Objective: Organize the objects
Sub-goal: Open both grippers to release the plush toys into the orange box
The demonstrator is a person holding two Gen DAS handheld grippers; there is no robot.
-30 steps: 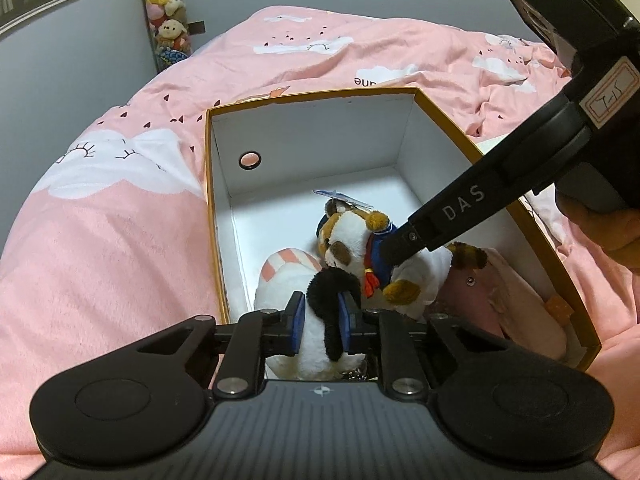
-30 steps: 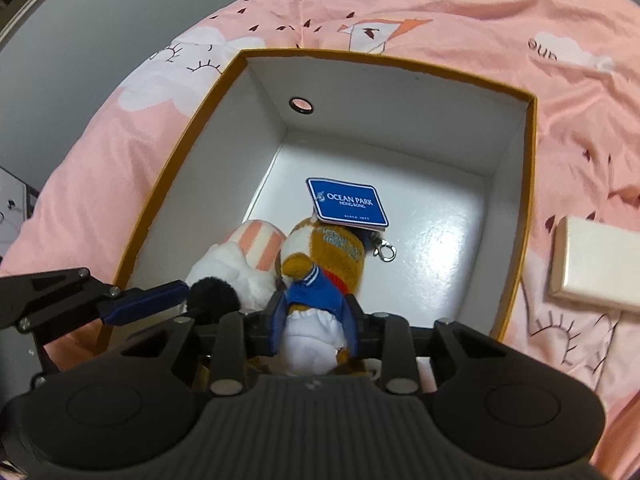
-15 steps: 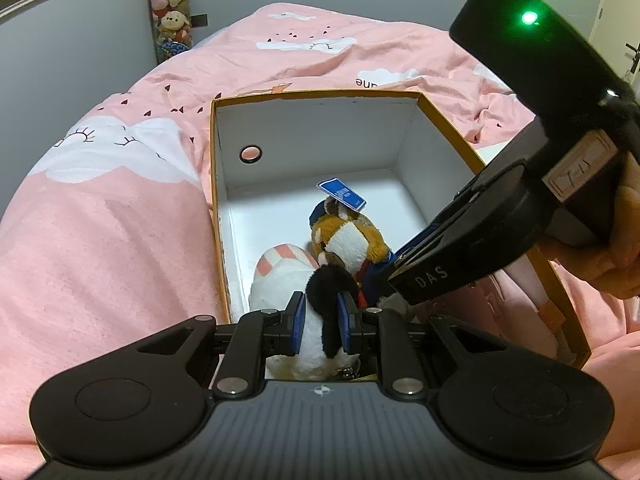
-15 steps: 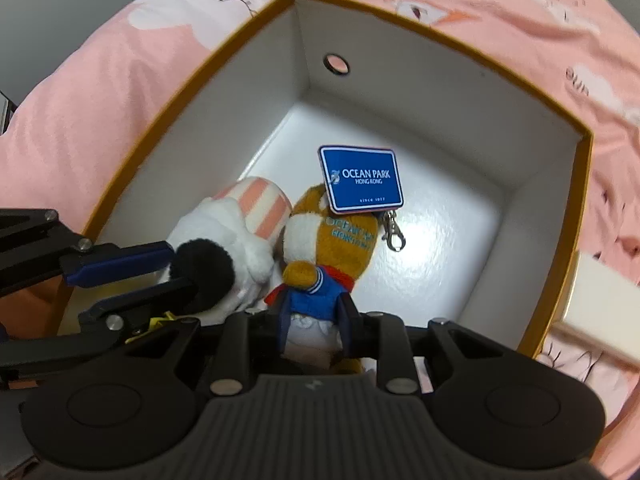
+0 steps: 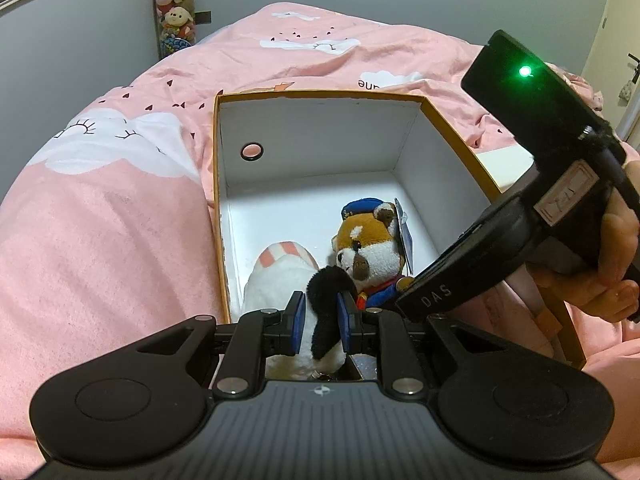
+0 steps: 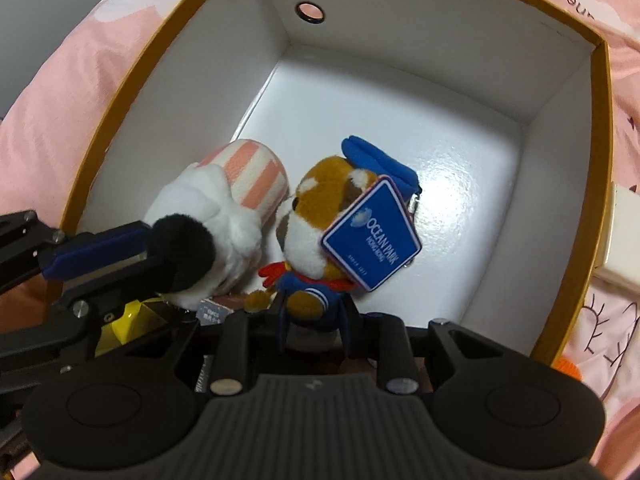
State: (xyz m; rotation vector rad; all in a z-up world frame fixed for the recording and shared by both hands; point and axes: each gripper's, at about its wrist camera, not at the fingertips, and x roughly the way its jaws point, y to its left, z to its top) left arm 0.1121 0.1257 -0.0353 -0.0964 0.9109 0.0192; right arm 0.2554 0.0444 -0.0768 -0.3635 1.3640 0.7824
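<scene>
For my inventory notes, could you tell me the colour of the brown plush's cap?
Blue cap, clearest in the right wrist view.

Your right gripper [image 6: 312,320] pinches the sailor plush [image 6: 320,224] by its blue body, low inside the box [image 6: 400,60]. A blue tag [image 6: 372,234] lies across its face. Just left, touching it, your left gripper [image 6: 116,256] clamps the black ear of the white plush [image 6: 224,208] with the striped hat.

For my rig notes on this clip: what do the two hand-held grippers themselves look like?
Both are black plastic. The left hand-held gripper has blue finger pads and round discs on its ribbed body. The right hand-held gripper carries white "DAS" lettering, a lit green light and a handwritten label.
</scene>
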